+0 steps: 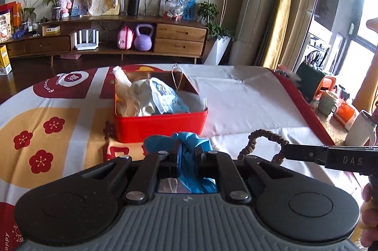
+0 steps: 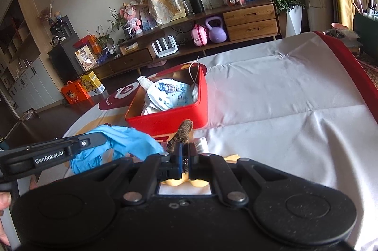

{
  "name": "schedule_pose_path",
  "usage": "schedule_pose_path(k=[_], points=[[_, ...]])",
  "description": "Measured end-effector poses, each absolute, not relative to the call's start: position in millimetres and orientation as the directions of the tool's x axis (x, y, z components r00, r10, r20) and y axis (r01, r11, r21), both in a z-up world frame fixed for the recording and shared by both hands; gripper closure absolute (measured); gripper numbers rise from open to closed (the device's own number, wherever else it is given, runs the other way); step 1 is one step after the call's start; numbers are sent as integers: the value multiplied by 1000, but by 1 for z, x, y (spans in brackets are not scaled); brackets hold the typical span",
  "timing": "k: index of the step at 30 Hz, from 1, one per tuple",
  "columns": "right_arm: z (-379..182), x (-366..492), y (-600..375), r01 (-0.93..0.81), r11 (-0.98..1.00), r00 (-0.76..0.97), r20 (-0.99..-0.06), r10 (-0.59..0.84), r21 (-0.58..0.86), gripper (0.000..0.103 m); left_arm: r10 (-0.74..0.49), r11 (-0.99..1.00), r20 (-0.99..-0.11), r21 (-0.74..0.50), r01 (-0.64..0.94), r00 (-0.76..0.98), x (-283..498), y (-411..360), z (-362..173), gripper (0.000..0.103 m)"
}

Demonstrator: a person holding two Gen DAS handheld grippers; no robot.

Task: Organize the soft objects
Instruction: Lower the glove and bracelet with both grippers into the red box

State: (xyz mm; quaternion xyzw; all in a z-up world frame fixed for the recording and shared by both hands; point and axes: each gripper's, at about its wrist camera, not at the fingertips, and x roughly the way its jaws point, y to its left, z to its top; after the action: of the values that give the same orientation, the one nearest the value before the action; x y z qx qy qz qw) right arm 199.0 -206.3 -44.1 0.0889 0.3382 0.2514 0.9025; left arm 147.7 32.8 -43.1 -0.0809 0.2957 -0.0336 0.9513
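Left wrist view: the left gripper point(image 1: 187, 157) has its two black fingers pressed together on one crumpled blue glove point(image 1: 189, 144), thin and rubbery, bunched above and below the pads. Just beyond it stands one red box point(image 1: 160, 124), square with rounded corners, a glossy outside and a dull metallic inner wall. It holds a heap of soft white and pale-blue pieces point(image 1: 156, 97), too tangled to count; one looks like a printed plastic pouch. The box sits on a cloth-covered table point(image 1: 248, 95), smooth white on the right and printed on the left with tan panels and three dark red plum blossoms. From the right the right gripper point(image 1: 287, 151) reaches in, gripping one brown hair scrunchie point(image 1: 262, 140), a ruffled fabric loop standing up off the cloth.

Right wrist view: the right gripper point(image 2: 186, 156) is clamped tight on the same scrunchie point(image 2: 182, 132), whose wrinkled brown band rises from between the pads, in front of the red box point(image 2: 170, 119). The printed pouch point(image 2: 170, 92) lies on top inside it, and a thin wire loop point(image 2: 195, 72) rises at the box's far corner. At the left the left gripper point(image 2: 101, 138) holds the blue glove point(image 2: 127, 142), which hangs in loose folds just left of the box, clear of the table point(image 2: 283, 109).
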Motion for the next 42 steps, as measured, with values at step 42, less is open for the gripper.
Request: schedule_pose_path(k=[42], points=[[-1,326,-124,-474,860,673,-553,492,189,99,14,998,-495,-39,-38,868,289,86,16,93]])
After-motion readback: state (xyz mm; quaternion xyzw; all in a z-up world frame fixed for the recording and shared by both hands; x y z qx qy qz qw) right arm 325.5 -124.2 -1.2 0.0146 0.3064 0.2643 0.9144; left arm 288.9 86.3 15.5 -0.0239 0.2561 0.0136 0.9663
